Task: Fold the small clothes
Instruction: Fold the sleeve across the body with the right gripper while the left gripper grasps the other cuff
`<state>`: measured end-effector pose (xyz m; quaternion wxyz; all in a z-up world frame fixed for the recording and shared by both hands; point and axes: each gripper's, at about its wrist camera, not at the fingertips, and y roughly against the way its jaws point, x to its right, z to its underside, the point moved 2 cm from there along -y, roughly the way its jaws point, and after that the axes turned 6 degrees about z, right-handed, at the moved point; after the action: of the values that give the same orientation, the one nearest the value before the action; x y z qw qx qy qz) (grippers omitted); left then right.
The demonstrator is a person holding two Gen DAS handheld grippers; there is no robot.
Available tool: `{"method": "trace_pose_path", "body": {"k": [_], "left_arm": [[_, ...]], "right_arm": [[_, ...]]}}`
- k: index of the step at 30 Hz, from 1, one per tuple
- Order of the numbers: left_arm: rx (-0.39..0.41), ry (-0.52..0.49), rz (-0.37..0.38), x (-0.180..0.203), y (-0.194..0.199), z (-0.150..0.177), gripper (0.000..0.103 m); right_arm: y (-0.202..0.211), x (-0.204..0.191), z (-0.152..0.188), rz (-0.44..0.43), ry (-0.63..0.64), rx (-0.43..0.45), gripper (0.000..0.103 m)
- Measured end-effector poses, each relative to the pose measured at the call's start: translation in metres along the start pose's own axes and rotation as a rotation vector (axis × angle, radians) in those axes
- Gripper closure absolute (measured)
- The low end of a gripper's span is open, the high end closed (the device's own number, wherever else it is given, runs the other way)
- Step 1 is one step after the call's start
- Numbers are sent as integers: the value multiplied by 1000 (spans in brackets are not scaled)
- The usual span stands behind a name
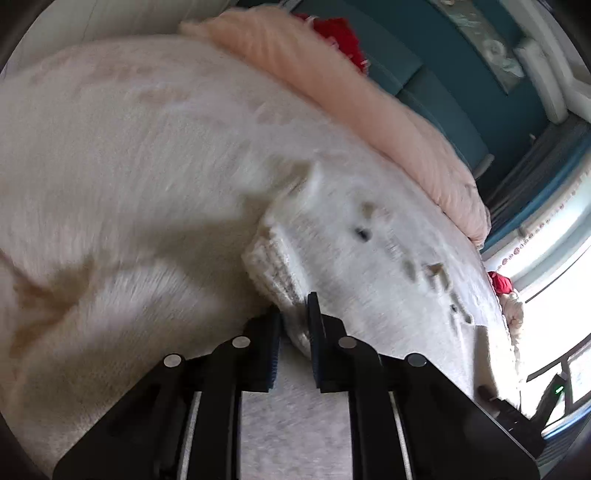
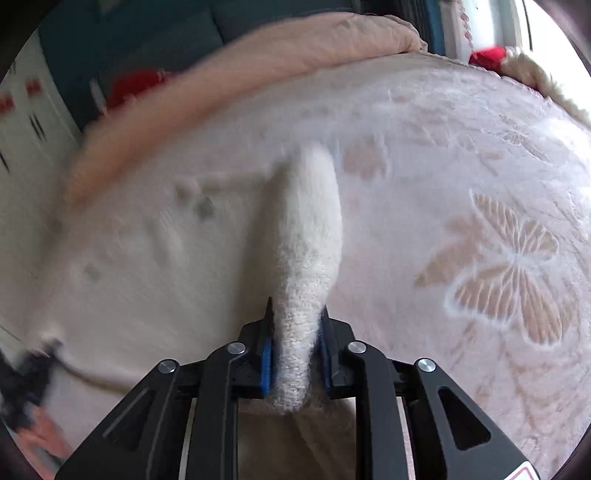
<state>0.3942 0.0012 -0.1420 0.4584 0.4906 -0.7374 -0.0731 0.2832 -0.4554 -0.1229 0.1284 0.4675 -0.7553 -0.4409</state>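
On the bed, left side: the left gripper (image 1: 293,325) has its fingers (image 1: 269,343) clenched on the ribbed edge of a white knit garment (image 1: 369,251), which lies spread over the blanket.
Garment detail: small dark and tan marks dot the knit in the left wrist view; motion blur hides what they are.
Bed surface: a pale pink plush blanket (image 1: 110,166) covers the bed, and it is creased near the left edge of that view.
Behind the garment: a peach quilt (image 1: 332,85) is bunched along the far edge of the bed, with something red (image 1: 340,33) just beyond it.
Room, left view: a teal wall (image 1: 461,110) stands behind the quilt, and a bright window (image 1: 561,277) is at the right.
Centre, right view: the right gripper (image 2: 295,332) pinches a sleeve (image 2: 306,240) of the same white knit, which runs from the fingers (image 2: 266,354) out to the garment body (image 2: 166,240) lying to the left.
Right of the sleeve: the blanket (image 2: 424,129) shows an embossed butterfly pattern (image 2: 509,266).
Far edge, right view: the quilt (image 2: 240,74) is heaped there too, with a red item (image 2: 487,55) at the upper right.
Lower left corner, right view: a blurred dark object (image 2: 26,376); I cannot tell what it is.
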Motion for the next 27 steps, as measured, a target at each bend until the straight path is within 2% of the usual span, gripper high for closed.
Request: {"method": "trace_pose_path", "body": {"k": [2, 3, 4, 5, 6, 7, 8, 9, 10, 12, 14, 15, 16, 17, 19, 20, 22, 24, 26, 27], "left_arm": [[22, -32, 34, 13, 4, -5, 88], [17, -39, 33, 15, 1, -5, 88], [-1, -47, 17, 14, -5, -3, 88], [-52, -53, -27, 9, -20, 4, 88], [-76, -42, -36, 4, -25, 8, 88], [-55, -5, -1, -3, -25, 9, 88], [-53, 14, 9, -5, -24, 7, 88], [-54, 16, 10, -5, -25, 6, 88], [-50, 4, 6, -5, -25, 8, 88], [-48, -4, 1, -4, -27, 9, 88], [-46, -14, -9, -3, -29, 10, 88], [-45, -19, -13, -2, -28, 10, 88], [-45, -22, -18, -1, -29, 10, 88], [-47, -23, -22, -2, -29, 10, 88], [-49, -22, -32, 1, -28, 8, 88], [-48, -12, -31, 3, -25, 8, 87], [-33, 37, -16, -4, -5, 7, 83], [5, 99, -1, -24, 25, 4, 63], [47, 161, 1, -51, 59, -4, 57], [68, 183, -6, -67, 77, -12, 49]], "right_arm": [[20, 12, -12, -19, -36, 68, 87], [20, 23, -14, 14, -32, 86, 88], [12, 29, -12, 44, -33, 64, 89], [-16, 46, -3, 91, -55, -28, 92], [-25, 57, 8, 69, -91, -76, 92], [-24, 65, 6, 23, -138, -70, 94], [-17, 68, -1, 4, -169, -69, 89], [-6, 68, -9, 23, -181, -47, 87], [11, 64, -14, 35, -183, 15, 85], [32, 50, -16, -12, -152, 89, 85], [35, 29, -8, -51, -89, 64, 85], [22, 16, 0, -36, -22, 21, 85], [1, 9, 11, 15, 39, -41, 85], [-16, 12, 24, 50, 72, -96, 90], [-8, 3, 26, 98, 93, -43, 90], [0, -3, 21, 87, 82, -46, 82], [28, -19, 23, -15, 47, -19, 82], [37, -38, 38, -6, 128, 7, 80], [40, -46, 65, 0, 212, 13, 74], [30, -52, 86, -11, 245, -20, 70]]}}
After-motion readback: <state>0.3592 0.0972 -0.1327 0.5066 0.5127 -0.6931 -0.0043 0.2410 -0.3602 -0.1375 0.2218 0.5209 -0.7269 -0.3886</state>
